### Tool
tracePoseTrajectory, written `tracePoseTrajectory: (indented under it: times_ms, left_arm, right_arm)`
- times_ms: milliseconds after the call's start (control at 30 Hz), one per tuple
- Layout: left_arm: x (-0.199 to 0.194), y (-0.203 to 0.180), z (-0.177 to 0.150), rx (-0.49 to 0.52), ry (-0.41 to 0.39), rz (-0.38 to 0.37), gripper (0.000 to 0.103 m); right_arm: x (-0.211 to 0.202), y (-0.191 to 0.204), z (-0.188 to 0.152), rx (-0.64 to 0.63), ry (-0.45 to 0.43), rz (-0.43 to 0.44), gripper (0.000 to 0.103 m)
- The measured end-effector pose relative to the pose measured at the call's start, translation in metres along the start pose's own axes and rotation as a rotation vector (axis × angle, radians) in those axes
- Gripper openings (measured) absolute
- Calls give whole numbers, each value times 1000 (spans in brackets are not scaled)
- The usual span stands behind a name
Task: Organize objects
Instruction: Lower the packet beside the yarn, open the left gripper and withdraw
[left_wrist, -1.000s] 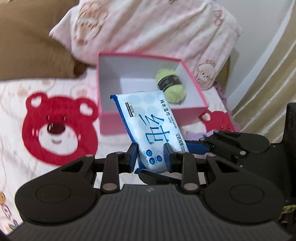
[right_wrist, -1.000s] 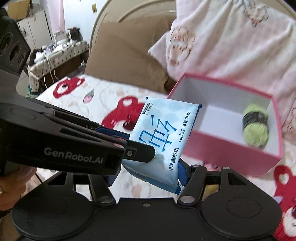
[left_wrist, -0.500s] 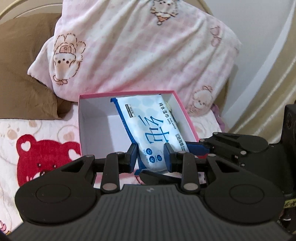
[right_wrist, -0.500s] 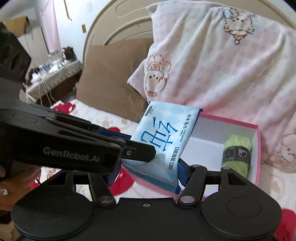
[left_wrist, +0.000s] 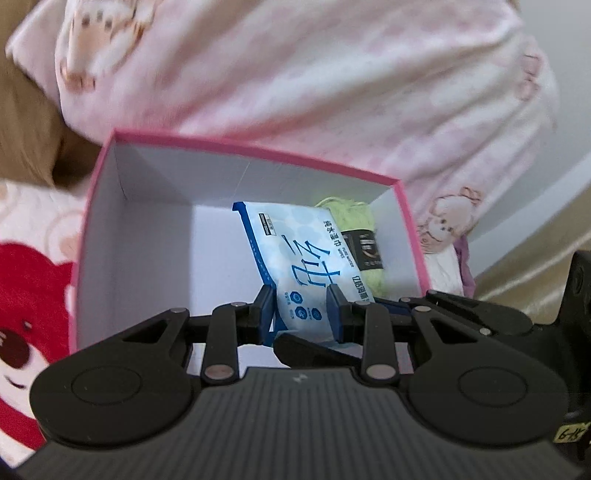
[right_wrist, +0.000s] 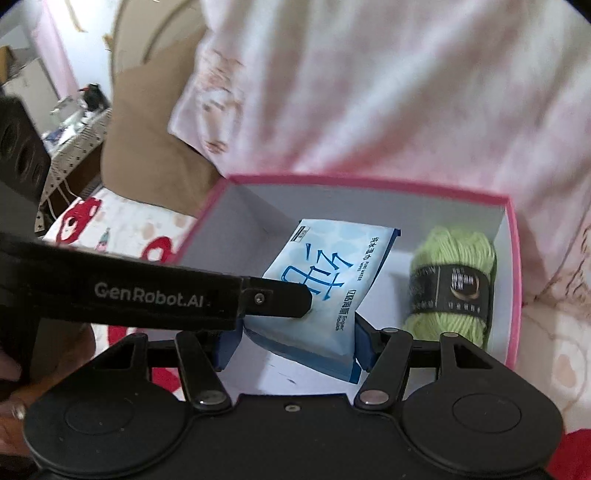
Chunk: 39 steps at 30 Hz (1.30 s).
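Left gripper (left_wrist: 301, 308) and right gripper (right_wrist: 295, 341) both clamp the wipes pack (right_wrist: 328, 291) inside the pink box (right_wrist: 513, 254), beside green yarn (right_wrist: 452, 284).

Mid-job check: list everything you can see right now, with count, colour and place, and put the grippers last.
Wet wipes pack: one, blue and white, held tilted inside the box.
Yarn ball: one, light green with a black band, in the box at its right side.
Box: one, pink outside, white inside, open, on the bed.
Pillow: one, pink with bear prints, behind the box.
Brown cushion: one, left of the pillow.
Bedsheet: one, white with red bears.
Left gripper: black, jaws shut on the pack.
Right gripper: black, jaws shut on the pack.
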<state>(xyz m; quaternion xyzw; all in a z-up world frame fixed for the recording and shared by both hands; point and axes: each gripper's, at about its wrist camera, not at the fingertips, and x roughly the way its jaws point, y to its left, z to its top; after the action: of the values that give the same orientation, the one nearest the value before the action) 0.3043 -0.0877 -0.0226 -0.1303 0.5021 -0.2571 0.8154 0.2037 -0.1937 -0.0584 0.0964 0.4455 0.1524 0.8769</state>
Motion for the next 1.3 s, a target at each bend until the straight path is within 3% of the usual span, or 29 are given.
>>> tracePoseTrajectory:
  times_ms: [233, 367, 700, 900, 967, 1033, 1300]
  left_arm:
    - [46, 15, 11, -63, 70, 12, 29]
    - [68, 20, 15, -97, 112, 19, 27]
    - [93, 23, 21, -120, 155, 55, 23]
    - [103, 24, 18, -120, 182, 79, 23]
    - [107, 23, 16, -114, 189, 89, 21]
    - [109, 20, 15, -107, 188, 103, 21]
    - [96, 10, 9, -47, 165, 151, 26]
  right_arm:
    - [42, -26, 13, 45, 129, 2, 66]
    - [61, -31, 18, 54, 187, -42, 66]
    - [79, -33, 19, 18, 241, -97, 66]
    - [64, -29, 10, -35, 213, -126, 65]
    - [59, -31, 7, -26, 199, -111, 50]
    - [55, -31, 3, -24, 186, -110, 46]
    - [30, -27, -7, -19, 106, -87, 46]
